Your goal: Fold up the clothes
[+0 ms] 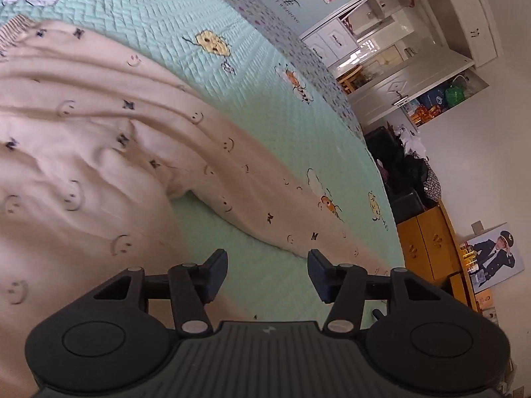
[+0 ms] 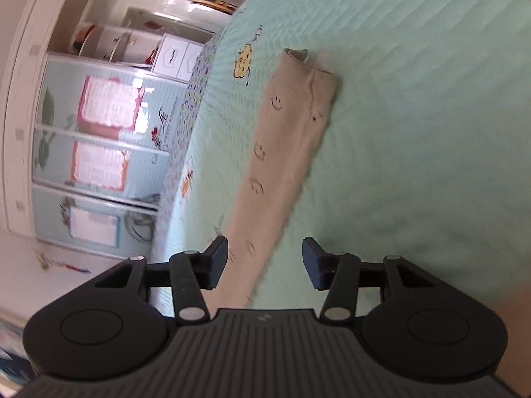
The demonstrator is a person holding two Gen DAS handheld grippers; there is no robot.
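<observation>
Both tongs, left [image 1: 267,273] & right [image 2: 265,262], released over cream garment [image 1: 99,152] on mint quilt [image 1: 166,10], wardrobe [image 2: 96,152] behind.

Left gripper [image 1: 267,275] jaws apart, empty; right gripper [image 2: 265,263] likewise.

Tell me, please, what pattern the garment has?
Beige garment with small dark smiley faces; clearest from the left wrist.

Mint quilted bedspread [image 1: 172,10] with bee prints; orange cabinet [image 1: 428,242]; white wardrobe [image 2: 99,146] with posters.
</observation>
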